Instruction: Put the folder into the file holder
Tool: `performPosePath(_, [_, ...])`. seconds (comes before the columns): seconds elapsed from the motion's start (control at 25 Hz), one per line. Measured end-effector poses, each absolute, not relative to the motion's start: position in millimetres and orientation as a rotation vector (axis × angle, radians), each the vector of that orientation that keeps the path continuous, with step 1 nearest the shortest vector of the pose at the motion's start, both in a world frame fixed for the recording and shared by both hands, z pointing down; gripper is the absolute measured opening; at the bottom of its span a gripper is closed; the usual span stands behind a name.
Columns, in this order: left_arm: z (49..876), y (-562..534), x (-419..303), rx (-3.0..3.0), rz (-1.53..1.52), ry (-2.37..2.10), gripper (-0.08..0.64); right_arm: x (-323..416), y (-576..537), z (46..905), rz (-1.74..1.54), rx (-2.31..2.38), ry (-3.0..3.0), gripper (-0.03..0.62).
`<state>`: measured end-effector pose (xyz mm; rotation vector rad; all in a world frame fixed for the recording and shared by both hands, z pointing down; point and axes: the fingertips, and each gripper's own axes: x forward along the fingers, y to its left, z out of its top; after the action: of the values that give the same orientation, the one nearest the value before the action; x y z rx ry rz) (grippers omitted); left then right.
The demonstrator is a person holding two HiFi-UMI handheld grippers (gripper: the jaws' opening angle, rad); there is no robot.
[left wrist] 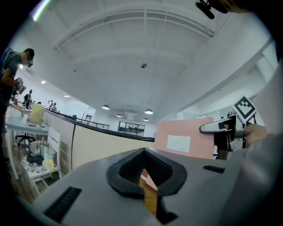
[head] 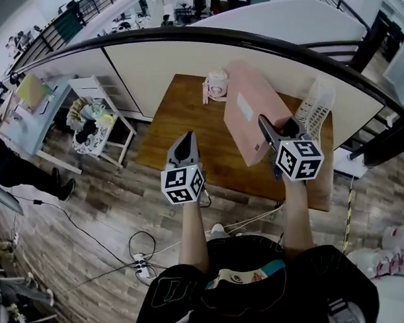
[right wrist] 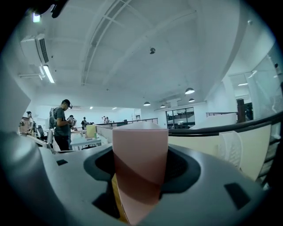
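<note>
**Head view: pink folder gripped over the table, file holder at the right edge**

Seen from above, the right gripper (head: 267,127) is clamped on the near edge of a pink folder (head: 252,109). The folder is carried tilted above the right half of the wooden table (head: 181,125), its white label facing left. Whether its lower edge touches the tabletop cannot be made out. The white mesh file holder (head: 316,106) stands at the table's right edge, just beside the folder.

In the right gripper view, the folder (right wrist: 140,154) fills the gap between the jaws, and both pads press against it.

The left gripper (head: 186,142) hangs over the table's near edge, well apart from the folder. In the left gripper view its jaws (left wrist: 143,170) are drawn together to a thin slit and hold nothing. Beyond them the folder (left wrist: 185,139) shows face-on.

A small white object (head: 216,84) sits at the table's far edge. A dark curved railing (head: 184,35) runs behind it.
</note>
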<state>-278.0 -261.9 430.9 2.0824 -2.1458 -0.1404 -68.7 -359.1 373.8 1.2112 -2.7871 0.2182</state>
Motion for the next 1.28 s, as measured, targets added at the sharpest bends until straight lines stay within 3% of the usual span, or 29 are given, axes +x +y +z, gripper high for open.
performPosePath(1.28, [406.4,-364.0,-89.4,2.489,-0.215,-1.632,-0.003,147.8,-351.1,298.0,0.05,1.826,-2.488,0.284])
